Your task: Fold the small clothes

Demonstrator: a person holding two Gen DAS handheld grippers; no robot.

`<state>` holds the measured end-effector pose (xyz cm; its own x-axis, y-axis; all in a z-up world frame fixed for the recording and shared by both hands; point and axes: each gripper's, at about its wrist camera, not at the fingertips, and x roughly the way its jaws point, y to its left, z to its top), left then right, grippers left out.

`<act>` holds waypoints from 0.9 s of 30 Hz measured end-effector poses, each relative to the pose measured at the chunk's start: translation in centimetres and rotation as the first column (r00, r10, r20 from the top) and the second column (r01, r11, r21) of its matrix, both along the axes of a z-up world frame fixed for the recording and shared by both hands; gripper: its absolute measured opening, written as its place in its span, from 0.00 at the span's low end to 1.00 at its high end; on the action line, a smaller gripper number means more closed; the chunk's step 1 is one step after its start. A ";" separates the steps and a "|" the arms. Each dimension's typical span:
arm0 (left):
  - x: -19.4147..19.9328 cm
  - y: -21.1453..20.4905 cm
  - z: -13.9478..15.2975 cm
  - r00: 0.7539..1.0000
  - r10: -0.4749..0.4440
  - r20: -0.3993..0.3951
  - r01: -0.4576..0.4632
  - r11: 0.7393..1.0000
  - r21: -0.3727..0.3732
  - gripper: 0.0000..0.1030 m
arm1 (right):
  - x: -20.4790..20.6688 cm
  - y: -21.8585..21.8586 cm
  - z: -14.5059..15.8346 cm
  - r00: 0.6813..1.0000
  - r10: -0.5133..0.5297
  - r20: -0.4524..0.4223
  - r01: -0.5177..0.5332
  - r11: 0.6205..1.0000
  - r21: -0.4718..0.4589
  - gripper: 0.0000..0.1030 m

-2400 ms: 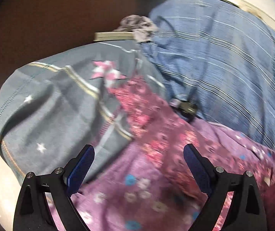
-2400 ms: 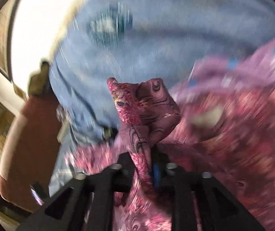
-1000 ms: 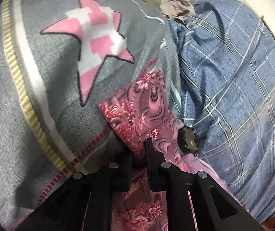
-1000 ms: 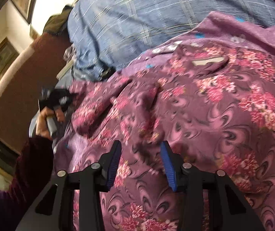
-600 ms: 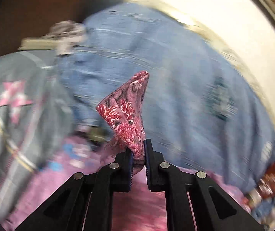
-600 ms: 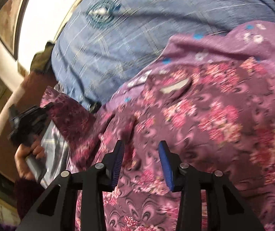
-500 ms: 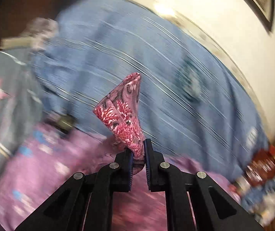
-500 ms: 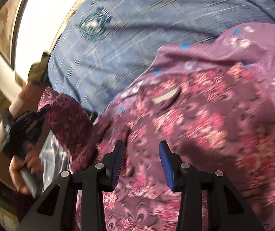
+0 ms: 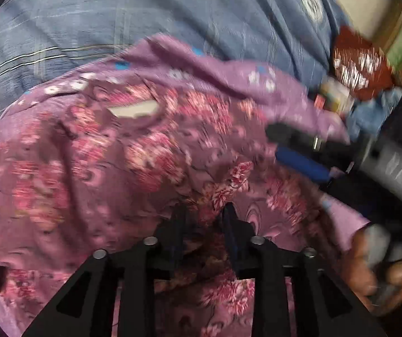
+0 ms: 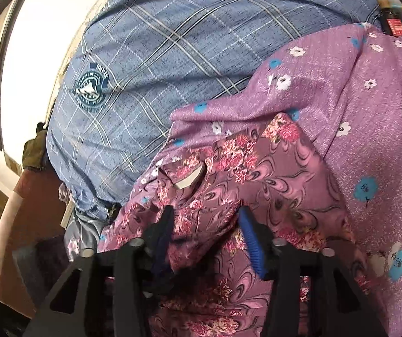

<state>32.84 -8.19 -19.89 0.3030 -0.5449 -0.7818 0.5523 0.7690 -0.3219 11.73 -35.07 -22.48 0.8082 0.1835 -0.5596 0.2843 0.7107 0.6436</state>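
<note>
A maroon floral garment (image 10: 271, 174) with a pale neck label (image 10: 189, 181) lies spread on a purple flowered cloth (image 10: 369, 106). In the left wrist view the same garment (image 9: 88, 163) fills the middle, blurred. My left gripper (image 9: 203, 216) is low over it and its jaws are opening. A folded-over corner of the garment (image 9: 229, 185) sits between and just ahead of the fingers, no longer pinched. My right gripper (image 10: 206, 224) is also opening, with a hump of the garment between its blue pads (image 10: 253, 241). It shows at the right of the left wrist view as the right gripper (image 9: 291, 150).
A blue plaid blanket (image 10: 173, 56) with a round crest covers the bed beyond the purple cloth. Red packets and small items (image 9: 361, 61) lie at the far right. A hand (image 9: 369, 266) holds the right gripper's handle. A brown headboard (image 10: 18, 224) stands at the left.
My left gripper swept rightward across the bed with the garment's corner pinched, came down over the garment and let its jaws part. The right gripper's jaws widened.
</note>
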 end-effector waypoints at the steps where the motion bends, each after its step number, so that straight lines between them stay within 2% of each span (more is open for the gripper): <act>1: 1.2 1.9 1.3 1.000 0.016 -0.004 -0.016 0.998 -0.064 0.34 | 0.2 0.0 -0.1 1.000 0.010 -0.006 -0.010 1.000 0.006 0.61; 3: 1.7 4.9 3.5 0.999 0.036 0.013 -0.033 0.986 -0.163 0.50 | 0.5 -0.3 -0.8 1.000 0.024 -0.005 -0.024 0.998 0.062 0.61; 4: 1.5 6.9 5.1 0.998 0.051 0.043 -0.040 0.975 -0.217 0.52 | 0.7 -0.4 -1.3 0.999 0.035 -0.010 -0.034 0.995 0.094 0.62; 6: 1.6 9.8 6.4 0.990 0.094 0.106 -0.065 0.966 -0.251 0.57 | 1.4 -0.1 -2.3 0.997 0.064 -0.033 -0.058 0.985 0.162 0.62; 8: 1.3 13.4 6.5 0.965 0.186 0.185 -0.140 0.962 -0.235 0.64 | 2.1 0.4 -3.3 0.994 0.079 -0.077 -0.062 0.979 0.195 0.62; 10: 1.8 16.0 6.2 0.931 0.277 0.238 -0.234 0.952 -0.195 0.65 | 2.6 1.0 -3.7 0.990 0.075 -0.116 -0.054 0.983 0.173 0.62; 12: 2.7 18.1 5.0 0.904 0.360 0.230 -0.340 0.932 -0.124 0.64 | 3.1 1.8 -4.5 0.985 0.104 -0.141 -0.077 0.980 0.185 0.62; 13: 3.1 19.3 4.2 0.895 0.397 0.205 -0.381 0.918 -0.112 0.64 | 3.1 2.2 -4.6 0.985 0.109 -0.135 -0.083 0.979 0.186 0.53; 14: 3.4 20.2 3.3 0.885 0.431 0.177 -0.418 0.902 -0.105 0.63 | 3.2 2.7 -4.5 0.984 0.117 -0.137 -0.094 0.981 0.169 0.27; 15: 4.0 20.8 2.3 0.873 0.466 0.143 -0.458 0.885 -0.087 0.63 | 3.5 3.3 -4.4 0.978 0.138 -0.156 -0.118 0.984 0.130 0.13; 16: 4.3 21.3 1.5 0.864 0.490 0.118 -0.485 0.872 -0.068 0.63 | 3.7 4.0 -4.2 0.974 0.143 -0.178 -0.131 0.988 0.076 0.11; 18: 5.5 21.3 0.2 0.850 0.519 0.095 -0.518 0.855 -0.033 0.63 | 3.4 4.2 -3.4 0.979 0.105 -0.172 -0.106 0.994 0.001 0.10; 21: 7.3 20.8 -1.4 0.831 0.548 0.098 -0.556 0.825 0.104 0.63 | 2.2 2.6 -1.5 0.992 0.005 -0.127 -0.017 0.996 -0.093 0.09; 22: 7.4 20.2 -1.8 0.836 0.542 0.088 -0.549 0.828 0.116 0.63 | 1.4 1.5 -0.7 0.992 -0.062 -0.106 0.046 0.989 -0.143 0.09; 24: 7.8 18.5 -2.2 0.849 0.522 0.079 -0.528 0.839 0.134 0.63 | 0.5 -0.1 -0.1 0.987 -0.136 -0.085 0.119 0.977 -0.179 0.09; 26: 7.7 16.9 -2.5 0.868 0.484 0.108 -0.496 0.843 0.207 0.63 | 0.3 -1.5 -0.8 0.976 -0.177 -0.130 0.152 0.971 -0.184 0.11; 27: 7.5 15.8 -2.8 0.876 0.465 0.130 -0.483 0.840 0.248 0.63 | 0.9 -2.0 -1.7 0.966 -0.171 -0.194 0.136 0.974 -0.182 0.15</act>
<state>40.37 7.59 -22.74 0.5233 -0.0979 -0.8465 0.1103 0.9928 -0.0467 12.61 -37.05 -24.22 0.6824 -0.0430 -0.7297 0.5127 0.7397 0.4358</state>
